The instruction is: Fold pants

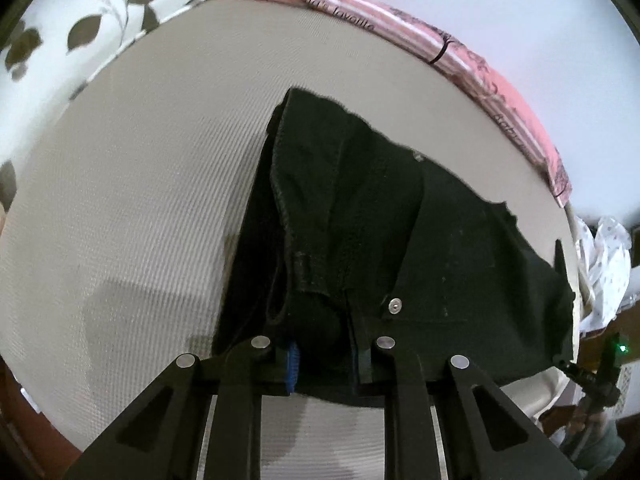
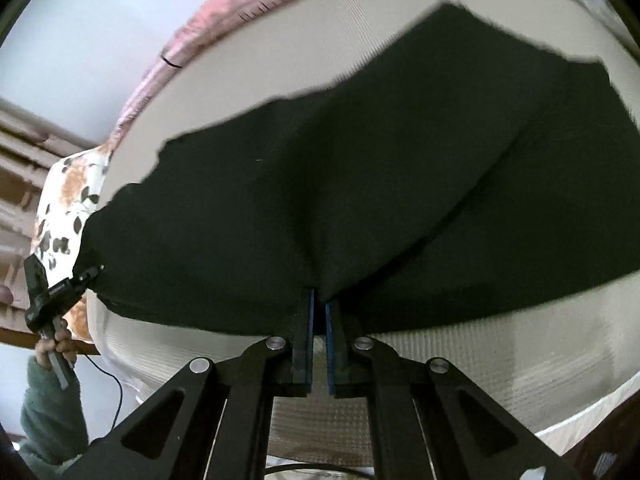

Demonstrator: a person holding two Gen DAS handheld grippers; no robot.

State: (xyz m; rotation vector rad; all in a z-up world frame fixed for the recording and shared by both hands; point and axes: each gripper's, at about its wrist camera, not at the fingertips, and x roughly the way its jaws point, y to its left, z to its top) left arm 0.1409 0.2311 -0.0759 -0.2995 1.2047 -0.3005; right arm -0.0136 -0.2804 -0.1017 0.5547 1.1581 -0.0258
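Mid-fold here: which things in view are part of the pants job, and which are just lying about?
Part of the job:
- black pants
- left gripper, shut on the pants' near edge
- right gripper, shut on the pants' near edge
- textured bed surface they lie on

Just lying about:
- floral pillow
- pink striped bedding at the far edge

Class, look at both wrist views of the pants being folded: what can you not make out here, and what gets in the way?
- Left wrist view: the left gripper fingertips' hold, buried in the dark pants.
- Right wrist view: the pants' far right end, cut off by the picture's edge; the cloth's near fold, lost in shadow.
- Left wrist view: the pink band lettering, blurred.
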